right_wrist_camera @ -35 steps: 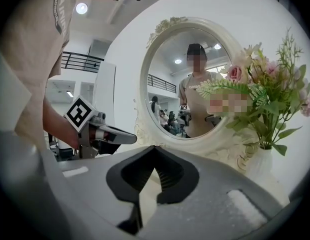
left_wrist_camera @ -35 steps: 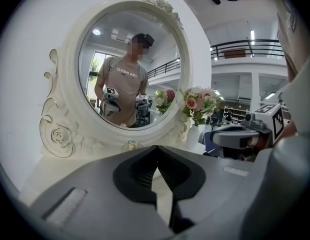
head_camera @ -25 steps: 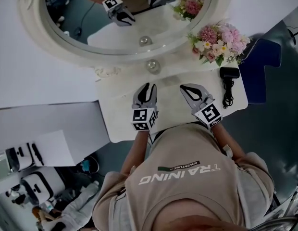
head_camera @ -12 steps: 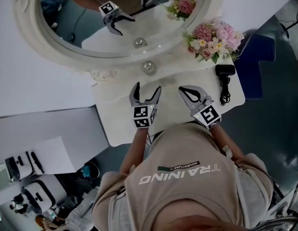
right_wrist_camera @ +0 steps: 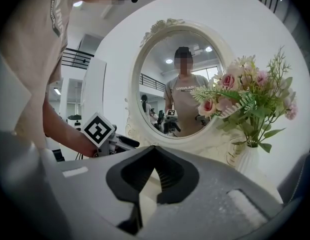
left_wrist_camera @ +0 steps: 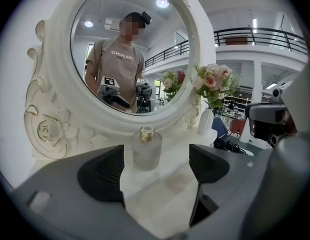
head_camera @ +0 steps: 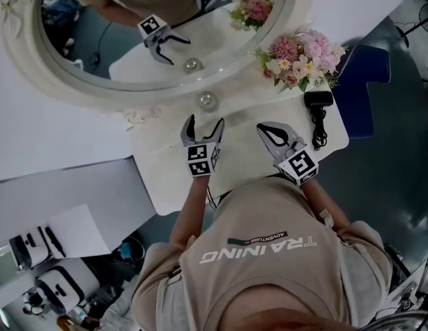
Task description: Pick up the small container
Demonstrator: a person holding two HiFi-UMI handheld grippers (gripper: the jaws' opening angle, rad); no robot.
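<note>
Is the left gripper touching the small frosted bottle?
Apart. Left gripper view: the bottle stands beyond the left gripper, its jaws just opened, tabletop showing between.

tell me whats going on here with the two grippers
A person works at a white vanity table with a gripper in each hand. The left gripper has just been opening its jaws; they stand wide, aimed at the small frosted bottle before the mirror, not touching it. The right gripper is shut and empty.
</note>
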